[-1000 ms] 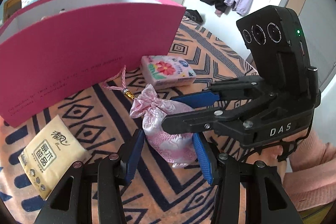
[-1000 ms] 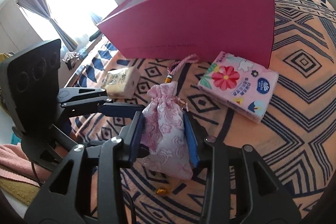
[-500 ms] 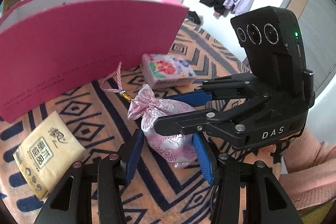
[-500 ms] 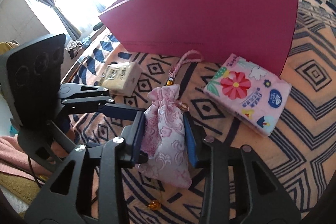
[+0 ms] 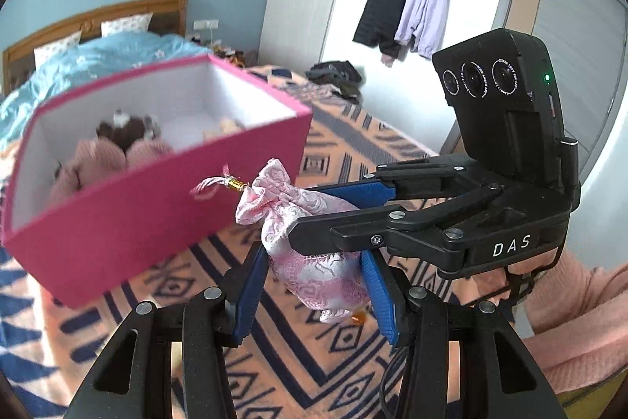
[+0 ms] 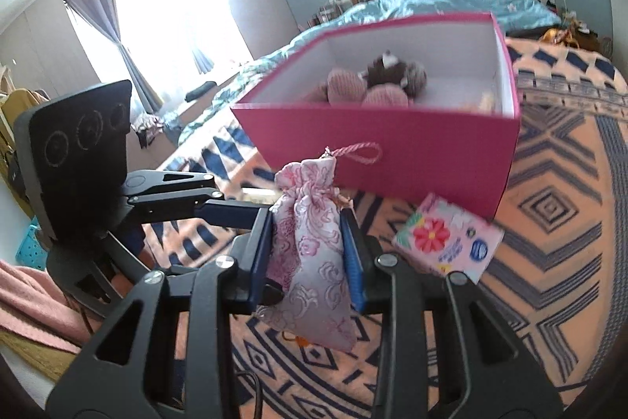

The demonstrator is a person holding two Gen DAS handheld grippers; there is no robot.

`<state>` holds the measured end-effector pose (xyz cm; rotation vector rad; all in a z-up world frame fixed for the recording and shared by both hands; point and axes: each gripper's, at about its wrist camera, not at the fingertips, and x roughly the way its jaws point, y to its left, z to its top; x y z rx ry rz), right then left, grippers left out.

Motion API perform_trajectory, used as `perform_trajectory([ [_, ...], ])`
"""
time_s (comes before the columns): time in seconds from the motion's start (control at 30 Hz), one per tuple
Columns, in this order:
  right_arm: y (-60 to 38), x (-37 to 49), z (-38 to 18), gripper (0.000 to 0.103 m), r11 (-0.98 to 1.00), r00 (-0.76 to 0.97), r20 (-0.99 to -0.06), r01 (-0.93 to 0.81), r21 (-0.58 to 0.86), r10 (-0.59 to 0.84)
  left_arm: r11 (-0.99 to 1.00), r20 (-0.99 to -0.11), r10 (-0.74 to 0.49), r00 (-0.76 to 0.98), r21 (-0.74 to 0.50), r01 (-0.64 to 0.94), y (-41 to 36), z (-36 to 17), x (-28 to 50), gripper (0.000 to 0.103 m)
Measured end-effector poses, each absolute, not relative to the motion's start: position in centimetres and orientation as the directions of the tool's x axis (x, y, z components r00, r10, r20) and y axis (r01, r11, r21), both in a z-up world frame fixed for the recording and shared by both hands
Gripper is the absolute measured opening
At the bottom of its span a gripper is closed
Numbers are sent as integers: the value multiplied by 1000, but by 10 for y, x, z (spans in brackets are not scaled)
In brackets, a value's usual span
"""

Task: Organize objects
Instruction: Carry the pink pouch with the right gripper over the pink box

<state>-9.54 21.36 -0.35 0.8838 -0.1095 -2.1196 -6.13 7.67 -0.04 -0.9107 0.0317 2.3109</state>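
The right gripper (image 6: pixel 308 254) is clamped on a pink brocade pouch (image 6: pixel 310 258) at mid-frame, its blue pads pressed into both sides. The left gripper (image 5: pixel 314 295) straddles the same pouch from a crossing angle; whether its pads press the cloth I cannot tell. The pouch hangs clear of the patterned blanket (image 6: pixel 557 222), its cord loop just in front of the pink box (image 6: pixel 392 148) at upper centre. The box's open top shows plush toys (image 6: pixel 376 81), blurred. A floral tissue pack (image 6: pixel 447 242) lies right of the jaws, near the box's front wall. The pouch's lower end is partly hidden by the fingers.
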Motion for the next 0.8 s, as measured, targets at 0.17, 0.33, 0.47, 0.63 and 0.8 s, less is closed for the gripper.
perform_trajectory([
  [0.17, 215, -102, 16, 36, -662, -456, -511, 658, 359, -729, -801, -590, 547, -594, -162, -577, 76, 21, -67, 49],
  [0.33, 216, -110, 35, 36, -658, -482, -471, 668, 349, -739, -810, -566, 530, -631, -119, -574, 77, 44, -73, 49],
  [0.47, 216, -121, 47, 36, -652, -497, -440, 671, 352, -748, -818, -549, 517, -657, -91, -568, 77, 56, -83, 49],
  [0.63, 215, -136, 63, 36, -657, -519, -416, 669, 346, -747, -832, -533, 496, -686, -64, -551, 75, 72, -100, 49],
  [0.8, 212, -151, 75, 36, -660, -534, -399, 673, 333, -745, -844, -525, 472, -709, -37, -534, 74, 83, -114, 49],
])
